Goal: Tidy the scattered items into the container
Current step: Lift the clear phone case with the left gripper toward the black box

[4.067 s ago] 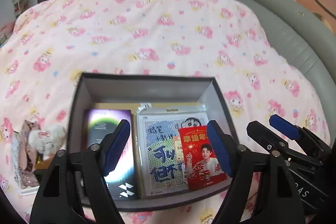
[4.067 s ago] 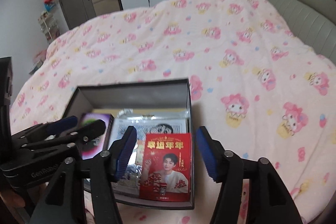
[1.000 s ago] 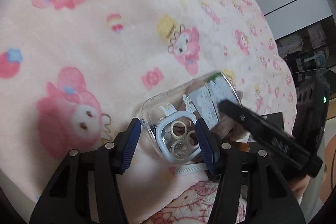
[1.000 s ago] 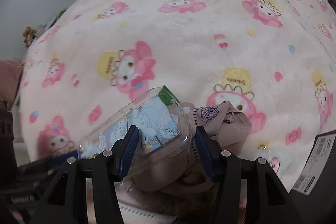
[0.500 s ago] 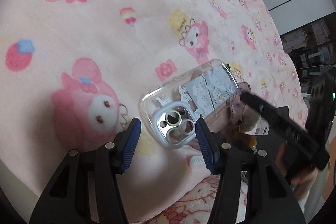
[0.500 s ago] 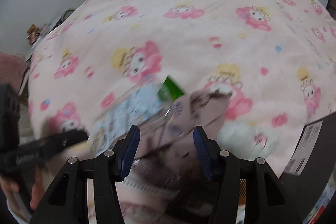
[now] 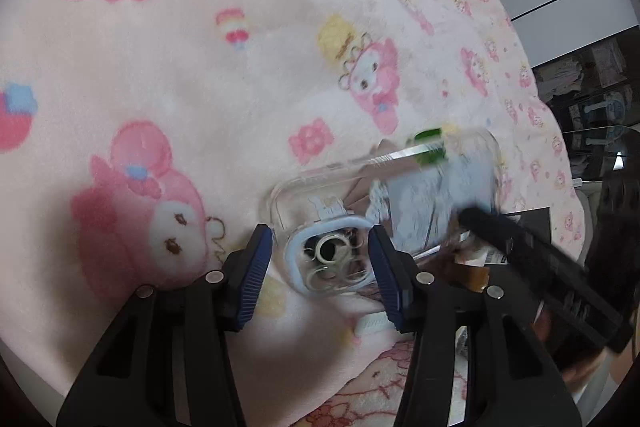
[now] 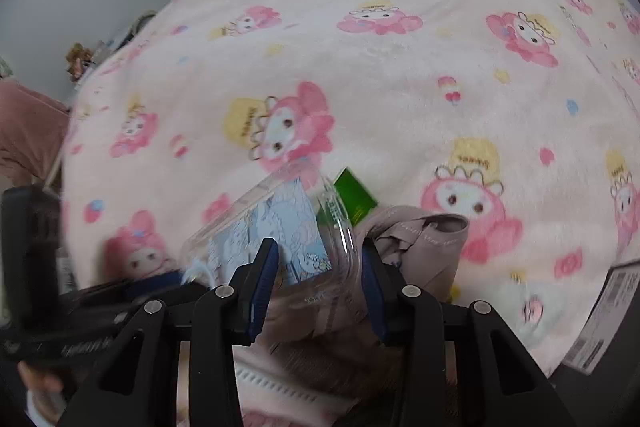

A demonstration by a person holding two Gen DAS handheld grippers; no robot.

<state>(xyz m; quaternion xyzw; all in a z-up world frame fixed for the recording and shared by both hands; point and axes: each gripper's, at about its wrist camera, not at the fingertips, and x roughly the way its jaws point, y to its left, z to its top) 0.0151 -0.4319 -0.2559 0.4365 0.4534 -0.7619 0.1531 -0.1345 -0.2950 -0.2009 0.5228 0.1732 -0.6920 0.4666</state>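
Left hand-held gripper (image 7: 320, 267): jaws about half open, pads against both sides of the camera end of the clear case (image 7: 384, 195). I read this as a grip. The case is tilted up off the bed (image 7: 180, 67), and its far end is blurred in the left view, so it is moving.

Right hand-held gripper (image 8: 318, 279): jaws closing with the other end of the case between them. Both pads sit right at the case's edges. I cannot tell whether they press yet.

Change: a second ago the right jaws stood clearly wider around that same end. Now they have narrowed to about the case's width. The left grip looks the same as before.

Around it: a green tag (image 8: 354, 193) shows just beyond the case. A beige cloth (image 8: 416, 239) lies crumpled under the case and to its right, touching it. The box (image 8: 600, 315), the likely container, shows only as a labelled corner at the far right edge, well apart from the case.

Reading: the case is being secured at both ends, probably for a lift or a handover to the right. It is not in the box yet, and the cloth also remains on the bed.
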